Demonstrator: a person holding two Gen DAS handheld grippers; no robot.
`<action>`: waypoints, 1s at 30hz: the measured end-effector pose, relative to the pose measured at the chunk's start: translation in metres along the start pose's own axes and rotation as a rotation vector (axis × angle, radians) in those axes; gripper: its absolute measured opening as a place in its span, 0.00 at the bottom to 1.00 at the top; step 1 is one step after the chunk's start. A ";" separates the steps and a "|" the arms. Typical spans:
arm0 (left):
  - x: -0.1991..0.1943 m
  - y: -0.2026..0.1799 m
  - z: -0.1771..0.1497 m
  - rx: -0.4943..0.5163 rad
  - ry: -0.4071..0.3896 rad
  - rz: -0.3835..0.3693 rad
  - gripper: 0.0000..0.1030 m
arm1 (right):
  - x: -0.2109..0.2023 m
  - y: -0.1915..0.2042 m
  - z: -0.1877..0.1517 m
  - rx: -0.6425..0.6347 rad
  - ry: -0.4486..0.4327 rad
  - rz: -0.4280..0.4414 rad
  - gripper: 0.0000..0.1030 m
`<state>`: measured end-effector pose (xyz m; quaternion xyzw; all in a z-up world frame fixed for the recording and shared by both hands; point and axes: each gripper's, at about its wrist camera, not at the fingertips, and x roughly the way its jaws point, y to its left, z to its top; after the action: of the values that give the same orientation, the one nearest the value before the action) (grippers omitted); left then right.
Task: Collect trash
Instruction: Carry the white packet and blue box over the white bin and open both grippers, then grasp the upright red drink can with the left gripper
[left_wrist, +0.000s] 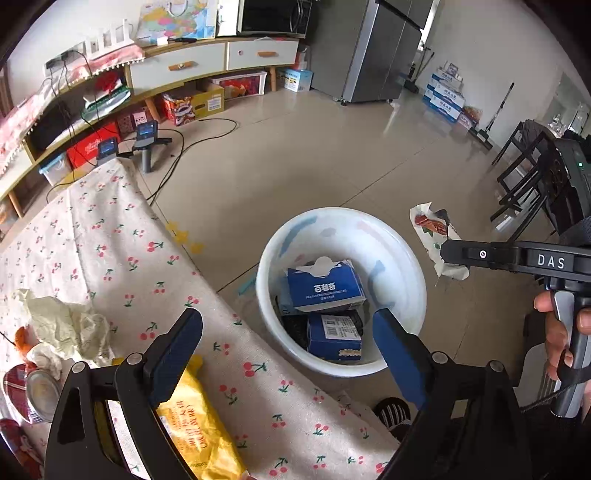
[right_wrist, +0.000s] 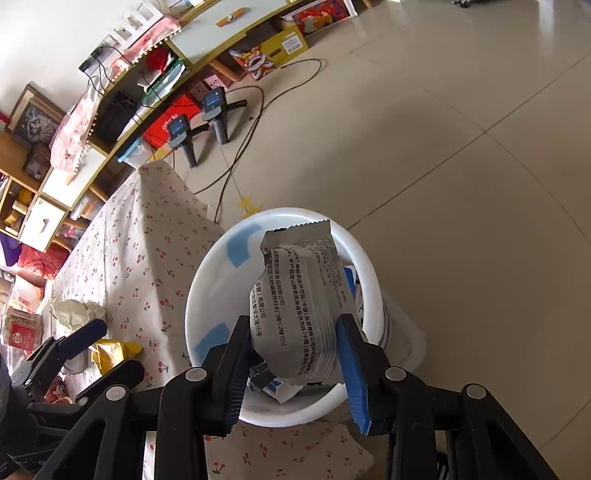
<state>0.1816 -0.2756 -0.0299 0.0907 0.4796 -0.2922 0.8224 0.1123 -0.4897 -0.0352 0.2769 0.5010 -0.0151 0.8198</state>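
Observation:
A white bin (left_wrist: 341, 221) stands on the floor beside the table and holds blue cartons (left_wrist: 323, 286). It also shows in the right wrist view (right_wrist: 207, 291). My right gripper (right_wrist: 295, 352) is shut on a silver snack wrapper (right_wrist: 299, 295) and holds it over the bin; in the left wrist view the wrapper (left_wrist: 432, 229) hangs to the bin's right. My left gripper (left_wrist: 286, 341) is open and empty above the table edge. Crumpled pale paper (left_wrist: 61, 323) and a yellow bag (left_wrist: 195, 424) lie on the table.
The table carries a cherry-print cloth (left_wrist: 110, 240). A can (left_wrist: 38, 393) and red packets lie at its left end. Cables and two handheld devices (left_wrist: 146, 138) are on the tiled floor by a low cabinet. Dark chairs (left_wrist: 524, 173) stand at the right.

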 end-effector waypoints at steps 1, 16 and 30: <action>-0.004 0.005 -0.002 -0.003 -0.002 0.006 0.92 | 0.001 0.002 0.001 0.000 -0.001 -0.002 0.40; -0.087 0.085 -0.058 -0.118 -0.049 0.095 0.92 | 0.004 0.028 0.005 0.004 -0.043 -0.011 0.66; -0.150 0.173 -0.111 -0.242 -0.060 0.218 0.92 | 0.003 0.085 -0.002 -0.093 -0.046 -0.007 0.67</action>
<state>0.1428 -0.0285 0.0152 0.0337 0.4738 -0.1442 0.8681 0.1382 -0.4161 -0.0006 0.2363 0.4832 -0.0009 0.8430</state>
